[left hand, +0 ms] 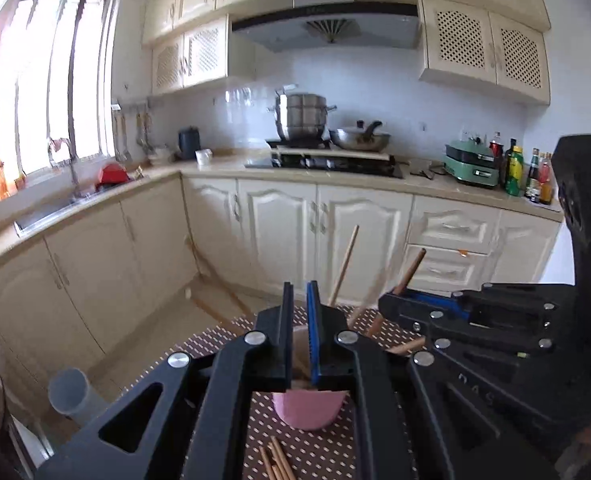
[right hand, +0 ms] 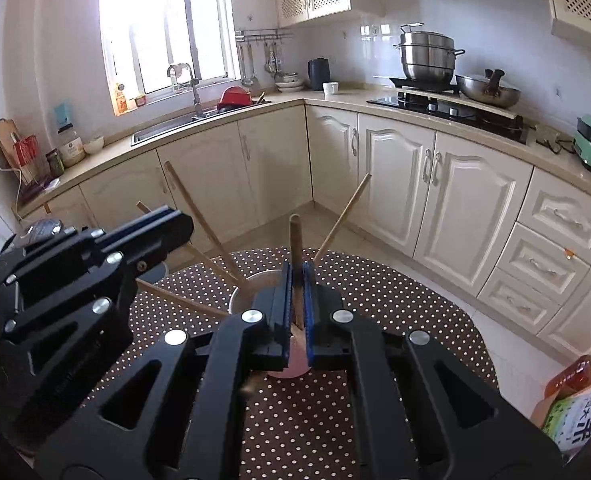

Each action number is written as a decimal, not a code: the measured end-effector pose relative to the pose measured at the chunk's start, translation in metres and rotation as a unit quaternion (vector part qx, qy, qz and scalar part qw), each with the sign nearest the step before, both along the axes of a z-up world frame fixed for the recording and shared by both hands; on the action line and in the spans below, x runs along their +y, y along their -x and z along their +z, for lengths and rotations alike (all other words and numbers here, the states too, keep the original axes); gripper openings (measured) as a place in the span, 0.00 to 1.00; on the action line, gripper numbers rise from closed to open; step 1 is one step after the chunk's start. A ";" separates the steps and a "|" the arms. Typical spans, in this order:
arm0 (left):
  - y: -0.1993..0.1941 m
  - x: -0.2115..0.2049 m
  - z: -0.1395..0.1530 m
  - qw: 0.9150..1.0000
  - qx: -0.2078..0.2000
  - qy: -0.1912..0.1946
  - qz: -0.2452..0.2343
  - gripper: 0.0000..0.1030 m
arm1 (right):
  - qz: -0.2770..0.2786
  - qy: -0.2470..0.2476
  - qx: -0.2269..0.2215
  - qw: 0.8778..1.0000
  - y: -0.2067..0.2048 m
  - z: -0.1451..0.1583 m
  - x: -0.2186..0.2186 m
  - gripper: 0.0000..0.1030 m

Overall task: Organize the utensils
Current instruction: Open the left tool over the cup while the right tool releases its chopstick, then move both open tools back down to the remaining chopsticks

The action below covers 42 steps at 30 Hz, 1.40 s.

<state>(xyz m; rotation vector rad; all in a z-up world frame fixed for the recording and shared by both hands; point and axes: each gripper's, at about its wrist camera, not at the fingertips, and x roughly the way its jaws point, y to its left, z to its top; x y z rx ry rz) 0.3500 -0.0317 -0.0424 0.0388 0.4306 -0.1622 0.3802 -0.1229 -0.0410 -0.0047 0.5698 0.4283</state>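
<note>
Two hand-held grippers over the dotted desk [right hand: 395,300]

Right hand-held gripper [right hand: 297,280] pinches a brown stick [right hand: 295,236]; left hand-held gripper [left hand: 300,300] is closed, empty, desk edge just ahead.

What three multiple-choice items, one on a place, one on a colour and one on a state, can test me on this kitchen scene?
1. Where is the pink bowl?
A in the sink
B on the dotted tablecloth
C on the stove

2. What colour is the electric cooker?
A green
B red
C blue

3. How are the right tongs?
A wide open
B shut on nothing
C shut on a wooden stick

Answers:
1. B, the dotted cloth lies all around it.
2. A, its body is plainly green.
3. C, the stick rises from between the closed tongs.
</note>
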 end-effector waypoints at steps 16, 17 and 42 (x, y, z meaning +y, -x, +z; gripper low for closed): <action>0.021 0.012 0.009 0.999 0.016 0.046 -0.001 0.44 | 0.003 -0.029 -0.003 1.000 0.026 0.011 -0.006 0.12; 0.024 0.013 0.011 0.999 0.012 0.048 0.000 0.45 | 0.002 -0.030 -0.006 1.000 0.029 0.013 -0.007 0.14; 0.161 0.032 0.027 0.994 -0.094 0.029 0.053 0.73 | -0.070 -0.002 -0.170 0.983 0.153 0.014 -0.012 0.64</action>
